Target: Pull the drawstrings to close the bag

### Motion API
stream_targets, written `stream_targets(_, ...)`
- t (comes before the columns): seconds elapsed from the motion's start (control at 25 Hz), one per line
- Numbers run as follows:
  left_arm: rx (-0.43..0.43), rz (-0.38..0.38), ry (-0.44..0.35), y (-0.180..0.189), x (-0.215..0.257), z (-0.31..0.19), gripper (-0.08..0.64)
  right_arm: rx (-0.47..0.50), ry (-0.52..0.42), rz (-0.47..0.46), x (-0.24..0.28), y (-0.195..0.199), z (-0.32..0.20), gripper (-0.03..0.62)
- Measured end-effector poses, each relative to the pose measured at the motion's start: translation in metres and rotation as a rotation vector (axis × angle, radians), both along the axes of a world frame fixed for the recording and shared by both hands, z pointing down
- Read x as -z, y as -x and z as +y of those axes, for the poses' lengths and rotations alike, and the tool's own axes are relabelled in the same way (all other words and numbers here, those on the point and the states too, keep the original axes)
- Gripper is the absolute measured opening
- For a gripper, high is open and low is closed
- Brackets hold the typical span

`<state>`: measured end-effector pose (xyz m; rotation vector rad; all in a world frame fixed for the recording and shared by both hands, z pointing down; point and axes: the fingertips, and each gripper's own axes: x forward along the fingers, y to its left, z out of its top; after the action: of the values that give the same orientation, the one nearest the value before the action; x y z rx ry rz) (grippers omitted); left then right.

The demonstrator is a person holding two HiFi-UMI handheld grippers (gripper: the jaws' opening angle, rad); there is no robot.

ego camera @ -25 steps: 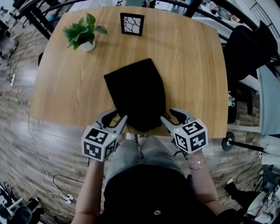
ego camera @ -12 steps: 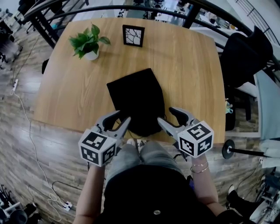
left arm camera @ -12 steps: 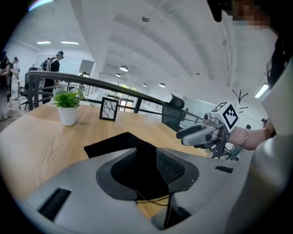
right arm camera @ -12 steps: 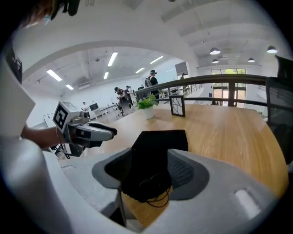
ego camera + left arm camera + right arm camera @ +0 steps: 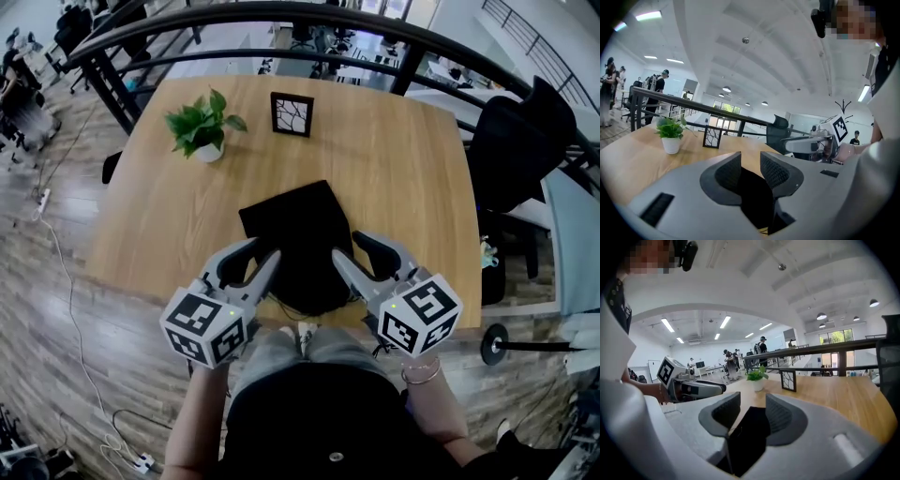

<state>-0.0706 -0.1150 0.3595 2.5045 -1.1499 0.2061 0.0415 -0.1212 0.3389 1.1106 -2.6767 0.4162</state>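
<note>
A black drawstring bag (image 5: pixel 298 234) lies flat on the wooden table (image 5: pixel 159 216), its near end at the table's front edge. Both grippers hover above that near end, one on each side. My left gripper (image 5: pixel 262 251) is open with nothing between its pads, and the bag (image 5: pixel 754 197) shows below the gap in the left gripper view. My right gripper (image 5: pixel 350 246) is open, its jaws are closing, and nothing is between them. In the right gripper view the bag (image 5: pixel 750 432) lies under the gap. I cannot make out the drawstrings clearly.
A potted plant (image 5: pixel 202 127) and a small picture frame (image 5: pixel 292 113) stand at the table's far side. A black chair (image 5: pixel 520 141) is to the right and a dark railing (image 5: pixel 281 14) runs behind the table. The person's knees are just under the front edge.
Both grippers have risen towards the head camera and drawn in over the bag's near end. The bag has not moved on the table.
</note>
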Motion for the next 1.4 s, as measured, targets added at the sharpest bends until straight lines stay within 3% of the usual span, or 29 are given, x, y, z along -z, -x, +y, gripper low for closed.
stream_targets(0.28, 0.008, 0.013, -0.125, -0.001, 0.034, -0.002, 0.063, 0.019, -0.137, -0.086, 0.041, 0.017, 0.005, 0.052)
stream_targets(0.48, 0.000, 0.012, -0.130, -0.006, 0.041, -0.001, 0.031, 0.041, -0.159, -0.112, 0.051, 0.026, 0.004, 0.000)
stream_targets(0.8, 0.004, 0.025, -0.100, -0.011, 0.034, 0.000, 0.015, 0.039, -0.175, -0.152, 0.060, 0.033, 0.006, -0.002)
stream_targets(1.4, -0.001, -0.006, -0.058, -0.018, 0.021, 0.000, 0.014, 0.027, -0.147, -0.103, 0.046, 0.028, 0.004, -0.002)
